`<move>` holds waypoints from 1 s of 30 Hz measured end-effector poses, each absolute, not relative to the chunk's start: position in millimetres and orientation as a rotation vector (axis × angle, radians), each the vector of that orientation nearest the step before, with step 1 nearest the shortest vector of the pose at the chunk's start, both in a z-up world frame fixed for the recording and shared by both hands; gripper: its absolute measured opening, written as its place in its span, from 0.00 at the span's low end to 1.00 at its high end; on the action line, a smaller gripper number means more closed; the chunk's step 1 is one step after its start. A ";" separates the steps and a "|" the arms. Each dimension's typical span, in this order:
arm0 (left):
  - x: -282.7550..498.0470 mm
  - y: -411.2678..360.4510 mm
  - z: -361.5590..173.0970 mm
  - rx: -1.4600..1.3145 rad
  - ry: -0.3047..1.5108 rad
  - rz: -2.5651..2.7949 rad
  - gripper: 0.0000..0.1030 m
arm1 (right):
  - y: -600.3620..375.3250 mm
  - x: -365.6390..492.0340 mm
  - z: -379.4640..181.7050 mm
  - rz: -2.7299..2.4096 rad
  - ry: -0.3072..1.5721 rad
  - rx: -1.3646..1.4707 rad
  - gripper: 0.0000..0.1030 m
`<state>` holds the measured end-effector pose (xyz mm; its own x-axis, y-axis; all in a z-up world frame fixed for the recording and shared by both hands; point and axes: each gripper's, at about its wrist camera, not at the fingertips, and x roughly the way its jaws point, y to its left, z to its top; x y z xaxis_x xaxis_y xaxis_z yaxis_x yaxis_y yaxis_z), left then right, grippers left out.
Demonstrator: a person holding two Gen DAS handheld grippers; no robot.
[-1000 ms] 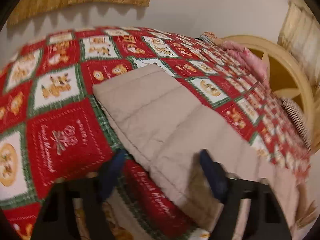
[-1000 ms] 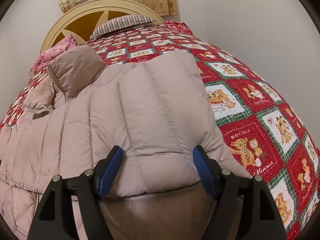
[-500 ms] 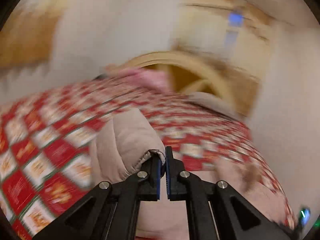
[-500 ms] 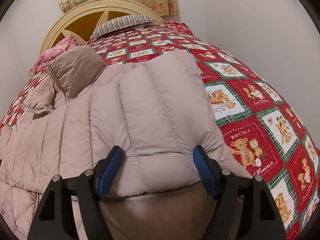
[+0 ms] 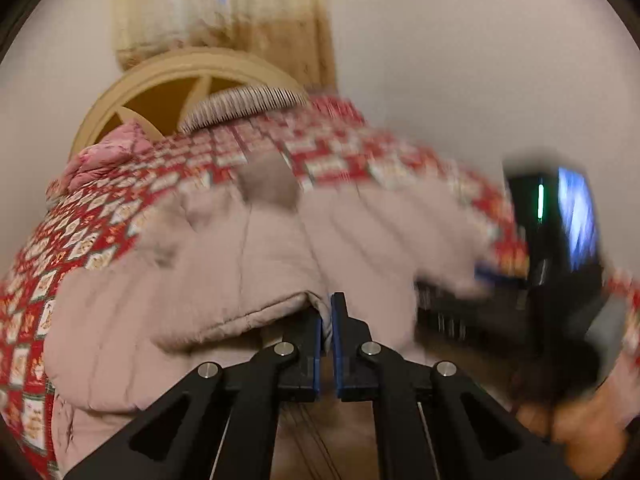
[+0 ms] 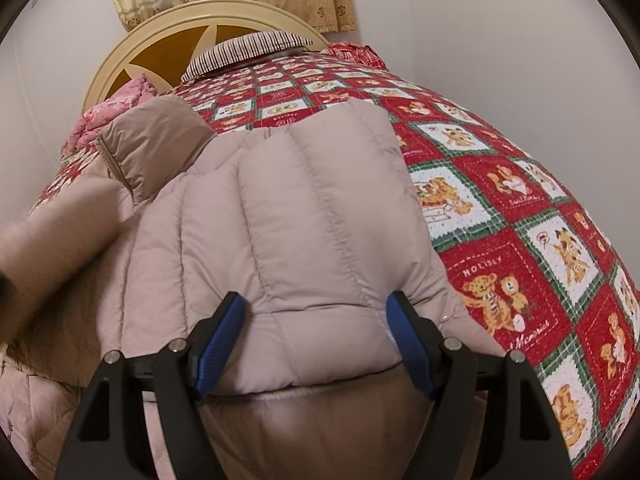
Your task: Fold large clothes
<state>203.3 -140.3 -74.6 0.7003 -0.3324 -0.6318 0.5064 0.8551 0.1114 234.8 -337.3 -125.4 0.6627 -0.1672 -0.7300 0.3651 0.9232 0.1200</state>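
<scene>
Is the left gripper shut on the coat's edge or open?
Shut on it: the left gripper has its blue pads nearly together, pinching the puffer coat's hem.

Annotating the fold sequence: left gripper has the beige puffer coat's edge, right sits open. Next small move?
Probably lower the left gripper and lay its pinched hem on the beige quilted puffer coat beside the right gripper. The right's jaws straddle the folded edge without squeezing, while the lifted flap hangs unsupported above the red teddy-bear quilt.

Warm, dim indoor light, no glare, soft shadows only. Left wrist view heavily motion-blurred: quilt (image 5: 100, 216) pattern smeared, right side streaked. Right wrist view sharp, except a blurred beige mass at left edge. Fisheye bows the bed; corners black.
</scene>
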 end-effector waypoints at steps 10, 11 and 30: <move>179.2 -140.4 -97.6 0.440 0.757 -0.472 0.06 | -336.6 233.5 -125.5 -0.297 0.787 0.284 0.75; 176.1 -143.0 -98.3 0.467 0.745 -0.468 0.06 | -336.6 233.7 -125.5 -0.298 0.788 0.282 0.75; 164.2 -140.6 -91.2 0.483 0.706 -0.514 0.75 | -347.5 223.2 -123.4 -0.230 0.733 0.397 0.83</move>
<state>164.2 -140.6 -91.2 0.6493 -0.2758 -0.7087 0.5893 0.7716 0.2395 223.2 -347.5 -123.4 0.7226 -0.0659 -0.6881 0.3395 0.9009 0.2703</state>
